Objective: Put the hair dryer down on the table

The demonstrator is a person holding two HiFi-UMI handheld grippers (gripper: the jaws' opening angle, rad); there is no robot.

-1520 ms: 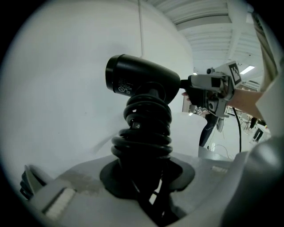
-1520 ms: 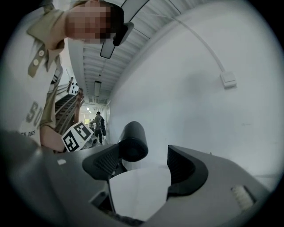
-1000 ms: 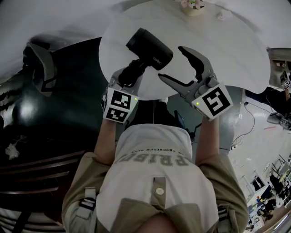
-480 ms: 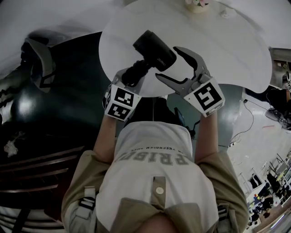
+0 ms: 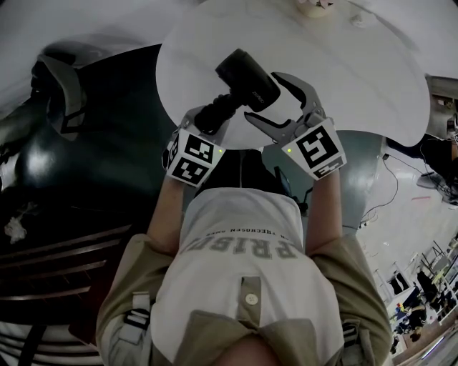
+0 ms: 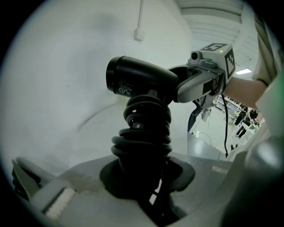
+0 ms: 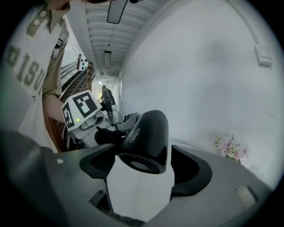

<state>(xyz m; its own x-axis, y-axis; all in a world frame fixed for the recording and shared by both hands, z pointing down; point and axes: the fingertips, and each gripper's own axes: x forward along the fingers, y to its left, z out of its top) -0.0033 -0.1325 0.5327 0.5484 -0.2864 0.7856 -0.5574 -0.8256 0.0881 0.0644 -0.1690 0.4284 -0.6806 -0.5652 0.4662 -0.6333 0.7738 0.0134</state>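
Note:
A black hair dryer point(image 5: 247, 77) is held above the near edge of the round white table point(image 5: 358, 78). My left gripper point(image 5: 207, 118) is shut on its handle, which has the black cord wound round it point(image 6: 144, 133). The barrel point(image 6: 142, 82) points left in the left gripper view. My right gripper point(image 5: 261, 96) is open, its two jaws standing either side of the dryer's grilled rear end point(image 7: 144, 162) with gaps showing. In the right gripper view the left gripper point(image 7: 84, 111) shows behind the dryer point(image 7: 148, 133).
A small pot of flowers point(image 5: 315, 6) and a little white object point(image 5: 358, 20) stand at the table's far side. The flowers point(image 7: 230, 148) also show to the right of my right jaw. A dark chair point(image 5: 61, 93) stands left of the table.
The right gripper has moved left toward the dryer, and its jaws now straddle the barrel's rear end. The left gripper has carried the dryer slightly right and further over the table.

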